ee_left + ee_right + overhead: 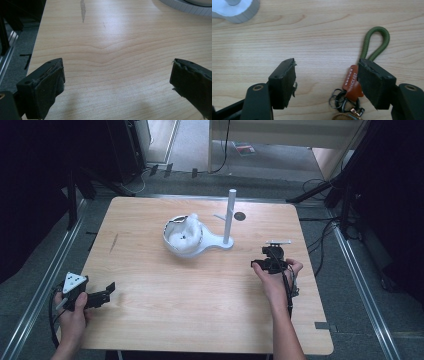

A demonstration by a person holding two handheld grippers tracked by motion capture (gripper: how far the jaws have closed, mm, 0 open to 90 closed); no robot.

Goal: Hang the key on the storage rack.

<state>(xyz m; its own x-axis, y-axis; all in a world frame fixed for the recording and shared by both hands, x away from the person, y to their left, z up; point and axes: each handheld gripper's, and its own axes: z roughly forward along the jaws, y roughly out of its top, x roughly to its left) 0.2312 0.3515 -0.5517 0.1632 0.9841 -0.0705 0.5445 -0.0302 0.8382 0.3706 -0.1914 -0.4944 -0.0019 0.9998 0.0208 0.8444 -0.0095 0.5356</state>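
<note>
A keychain lies flat on the wooden table (317,32): a green cord loop (375,42), an orange leather tag (351,83) and dark metal rings (339,100). My right gripper (325,63) points down over it, open. The tag and rings sit between the jaws, close against the right-hand jaw, and the cord loop reaches out beyond that jaw's tip. In the high view this gripper (271,261) is at the table's right side. My left gripper (117,67) stands open and wide over bare wood, at the near left corner (106,293).
A white stand with a bowl-shaped base (182,239) and an upright post with a side peg (230,215) occupies the table's far middle. A small dark disc (240,216) lies behind it. Tripod legs and cables surround the table on the floor.
</note>
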